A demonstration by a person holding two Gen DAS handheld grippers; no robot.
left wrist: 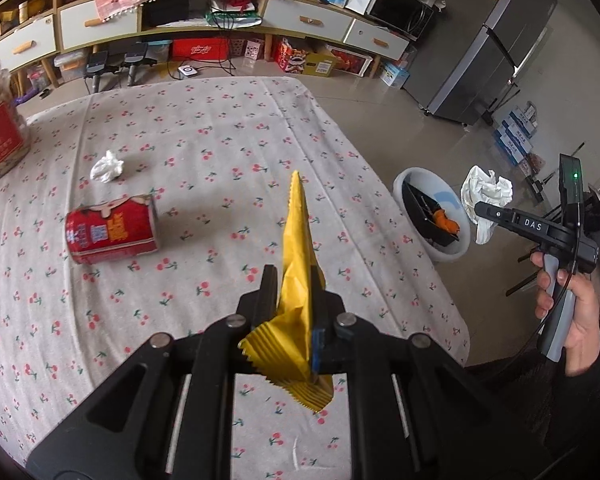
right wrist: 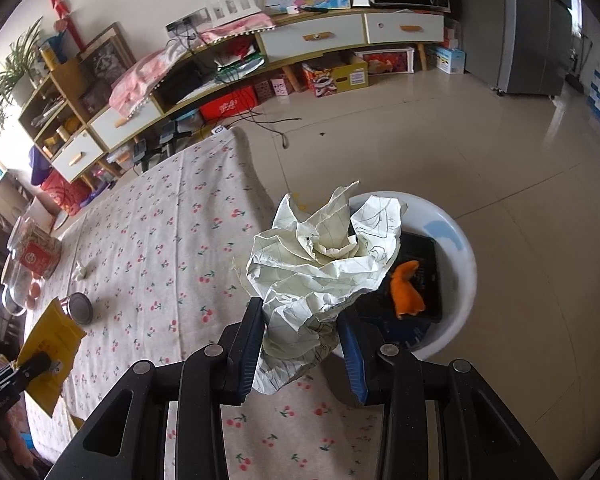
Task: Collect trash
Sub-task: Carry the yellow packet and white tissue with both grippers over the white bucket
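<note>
My left gripper (left wrist: 294, 280) is shut on a yellow wrapper (left wrist: 298, 240) and holds it above the cherry-print table (left wrist: 220, 140); the wrapper also shows in the right wrist view (right wrist: 50, 344). My right gripper (right wrist: 300, 320) is shut on a crumpled white paper (right wrist: 320, 264) at the table's right edge, beside the white bin (right wrist: 466, 264) on the floor. The paper (left wrist: 486, 192) and the bin (left wrist: 404, 190) also show in the left wrist view. A red can (left wrist: 112, 230) lies on its side on the table. A small white tissue wad (left wrist: 107, 166) lies behind it.
The bin holds a black tray (right wrist: 416, 276) and orange peel (right wrist: 406, 288). A jar with a red label (left wrist: 0, 128) stands at the table's left edge. A long shelf unit (left wrist: 220, 12) and a grey fridge (left wrist: 492, 40) stand across the floor.
</note>
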